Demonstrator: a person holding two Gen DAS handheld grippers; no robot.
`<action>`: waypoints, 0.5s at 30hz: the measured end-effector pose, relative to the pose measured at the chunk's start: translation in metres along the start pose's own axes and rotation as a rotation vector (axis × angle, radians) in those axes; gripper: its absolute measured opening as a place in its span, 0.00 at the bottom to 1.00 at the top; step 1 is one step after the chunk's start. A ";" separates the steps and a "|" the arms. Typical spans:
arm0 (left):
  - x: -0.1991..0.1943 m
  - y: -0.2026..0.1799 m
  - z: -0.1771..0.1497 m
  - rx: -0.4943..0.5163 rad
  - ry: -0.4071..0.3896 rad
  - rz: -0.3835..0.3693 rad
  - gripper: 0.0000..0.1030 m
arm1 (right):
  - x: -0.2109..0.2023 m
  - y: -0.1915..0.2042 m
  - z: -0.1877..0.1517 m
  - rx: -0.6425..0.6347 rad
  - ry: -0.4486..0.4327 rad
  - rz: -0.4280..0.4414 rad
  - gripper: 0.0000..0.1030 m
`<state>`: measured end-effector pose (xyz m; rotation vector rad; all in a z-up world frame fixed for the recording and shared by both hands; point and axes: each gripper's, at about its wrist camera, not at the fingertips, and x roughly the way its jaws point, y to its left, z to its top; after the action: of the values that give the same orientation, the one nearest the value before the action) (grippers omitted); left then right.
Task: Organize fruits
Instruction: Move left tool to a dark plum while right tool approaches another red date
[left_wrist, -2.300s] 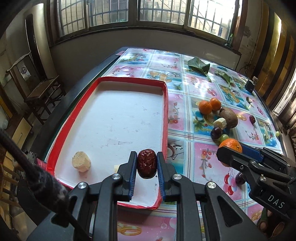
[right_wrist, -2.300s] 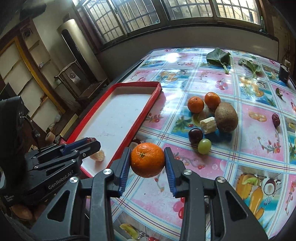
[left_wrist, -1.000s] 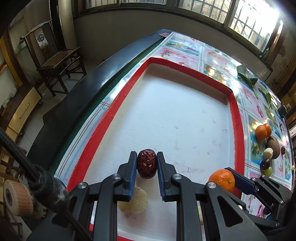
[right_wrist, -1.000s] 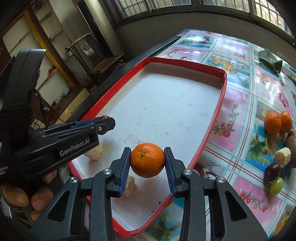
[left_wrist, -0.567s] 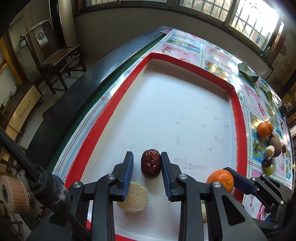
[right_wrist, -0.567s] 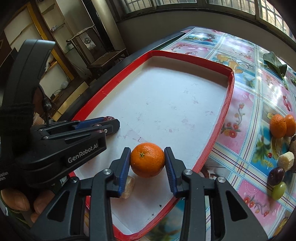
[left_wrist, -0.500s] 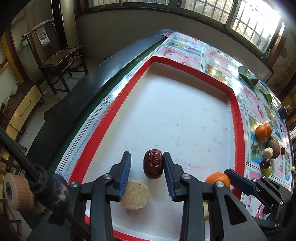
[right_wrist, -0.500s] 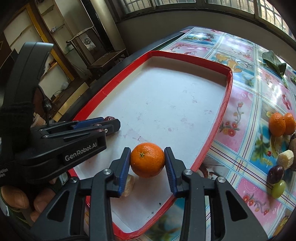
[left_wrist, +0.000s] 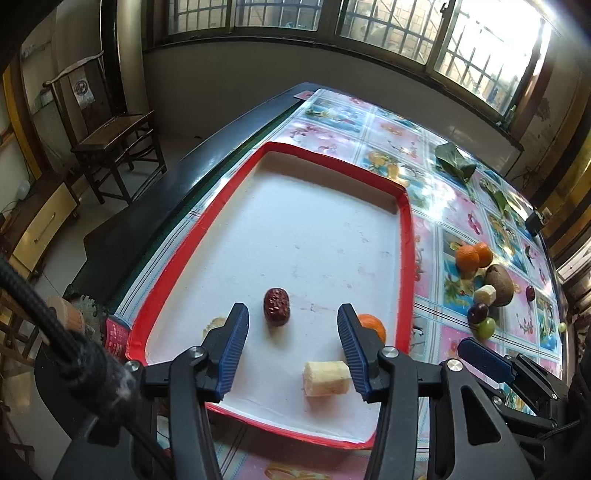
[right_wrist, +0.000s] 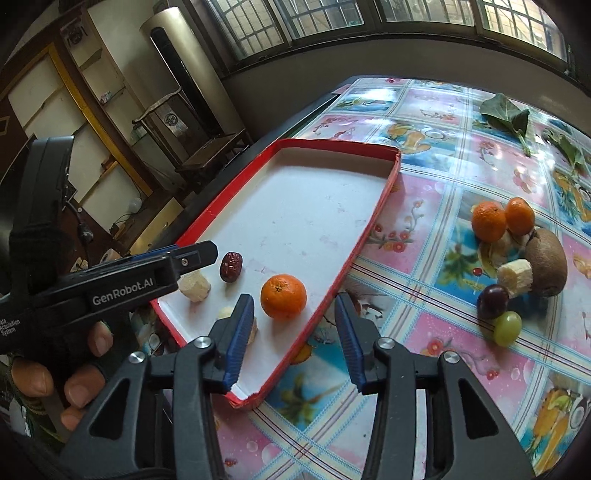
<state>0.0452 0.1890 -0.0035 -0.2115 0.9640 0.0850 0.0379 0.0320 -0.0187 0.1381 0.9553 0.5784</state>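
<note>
A red-rimmed white tray (left_wrist: 404, 236) (right_wrist: 384, 199) lies on the patterned tablecloth. In it rest a dark red jujube (left_wrist: 276, 312) (right_wrist: 231, 266), an orange mandarin (right_wrist: 283, 296) (left_wrist: 371, 325) and pale banana pieces (left_wrist: 327, 377) (right_wrist: 194, 286). My left gripper (left_wrist: 291, 343) is open and empty, raised just behind the jujube. My right gripper (right_wrist: 293, 332) is open and empty, just behind the mandarin over the tray's right rim.
To the right of the tray lie two mandarins (right_wrist: 489, 219), a kiwi (right_wrist: 546, 256), a banana piece (right_wrist: 515, 277), a dark grape (right_wrist: 493, 301), a green grape (right_wrist: 508, 328) and a far jujube (left_wrist: 530, 293). Green leaves (right_wrist: 506, 116) lie at the back. A wooden chair (left_wrist: 110, 136) stands beyond the table's left edge.
Both grippers opened wide and drew back and up. The jujube and the mandarin now rest on the tray floor.
</note>
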 end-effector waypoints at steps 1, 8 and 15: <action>-0.002 -0.005 -0.002 0.011 0.000 -0.011 0.49 | -0.006 -0.006 -0.005 0.014 -0.005 -0.001 0.46; -0.009 -0.053 -0.022 0.111 0.025 -0.074 0.50 | -0.052 -0.063 -0.045 0.150 -0.036 -0.063 0.46; -0.010 -0.101 -0.046 0.216 0.056 -0.135 0.54 | -0.098 -0.119 -0.084 0.278 -0.079 -0.149 0.46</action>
<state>0.0190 0.0811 -0.0061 -0.0793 1.0041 -0.1496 -0.0240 -0.1306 -0.0388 0.3333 0.9563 0.2991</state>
